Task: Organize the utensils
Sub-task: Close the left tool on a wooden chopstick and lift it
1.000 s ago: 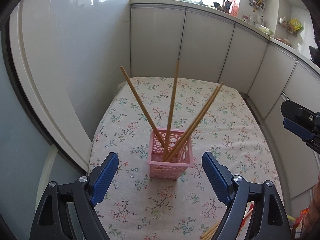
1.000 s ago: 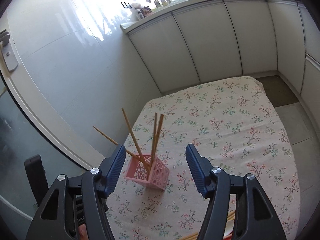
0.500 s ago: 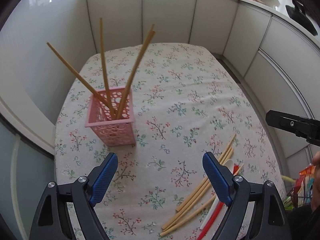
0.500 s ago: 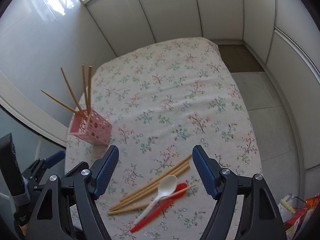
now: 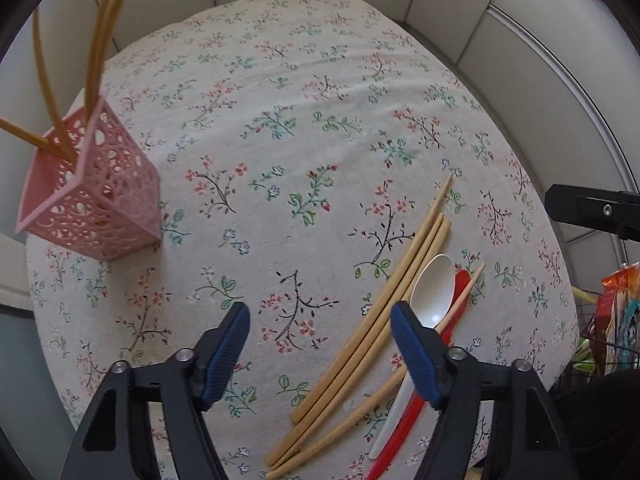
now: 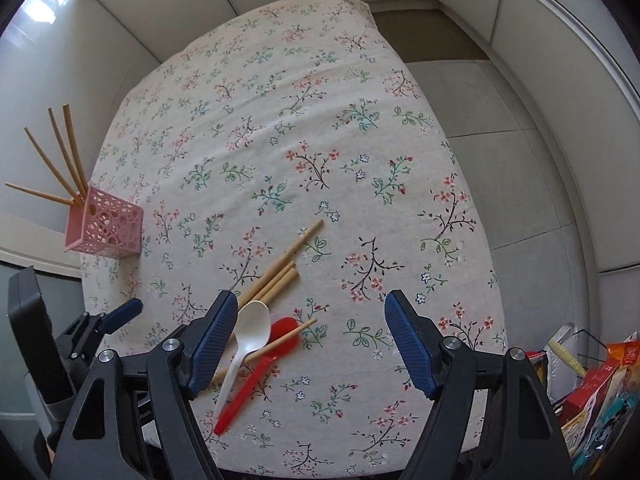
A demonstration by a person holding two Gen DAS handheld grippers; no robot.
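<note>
A pink lattice basket (image 5: 104, 208) (image 6: 108, 228) stands at the table's left edge with several wooden chopsticks (image 5: 96, 40) (image 6: 60, 160) leaning in it. Loose chopsticks (image 5: 396, 280) (image 6: 276, 272), a white spoon (image 5: 434, 292) (image 6: 254, 328) and a red spoon (image 5: 462, 284) (image 6: 284, 326) lie together on the cloth. My left gripper (image 5: 318, 316) points down over the loose chopsticks. Its jaws are closing, their pads clear of the chopsticks below. My right gripper (image 6: 311, 300) hangs open over bare cloth, the spoons beside its left finger.
The floral tablecloth (image 5: 280, 80) covers a table ringed by white cabinets. Colourful snack packets (image 6: 600, 380) sit in a wire rack off the right edge. Grey floor tiles (image 6: 500, 140) lie to the right. Part of the other gripper (image 5: 592, 208) juts in from the right in the left wrist view.
Both grippers have tipped downward and dropped toward the table, from facing the basket and cabinets to hanging over the loose utensils. The left jaws stand narrower than before.
</note>
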